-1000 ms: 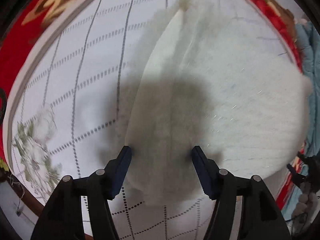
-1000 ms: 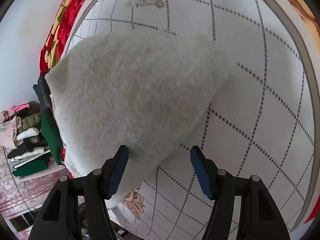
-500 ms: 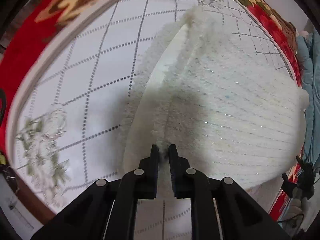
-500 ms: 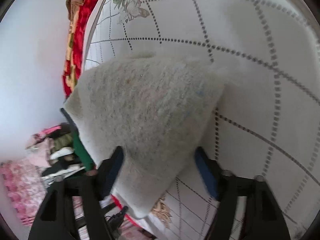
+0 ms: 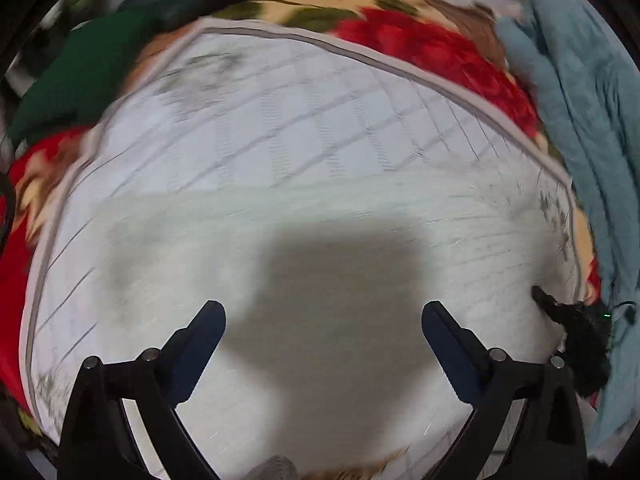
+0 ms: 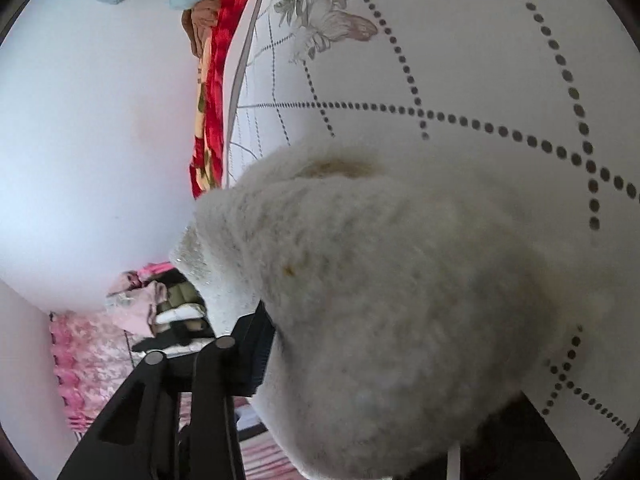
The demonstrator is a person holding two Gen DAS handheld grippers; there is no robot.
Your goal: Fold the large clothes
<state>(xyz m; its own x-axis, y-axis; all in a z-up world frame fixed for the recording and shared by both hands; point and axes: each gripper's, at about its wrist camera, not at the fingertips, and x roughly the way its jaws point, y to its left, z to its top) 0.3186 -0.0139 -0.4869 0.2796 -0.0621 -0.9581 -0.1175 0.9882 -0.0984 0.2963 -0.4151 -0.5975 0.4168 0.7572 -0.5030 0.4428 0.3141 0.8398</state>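
Sweater [image 6: 392, 304] bunched between right tongs [image 6: 360, 360], closing on it | left tongs [image 5: 322, 344] spread wide, empty, above it

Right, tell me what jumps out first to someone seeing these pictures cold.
The fluffy white garment fills the lower right wrist view, bunched over the right gripper, whose jaws have just been closing around it. In the left wrist view the left gripper has just opened wide over the garment, which carries a dark shadow. A red floral blanket borders the white quilted bedcover.
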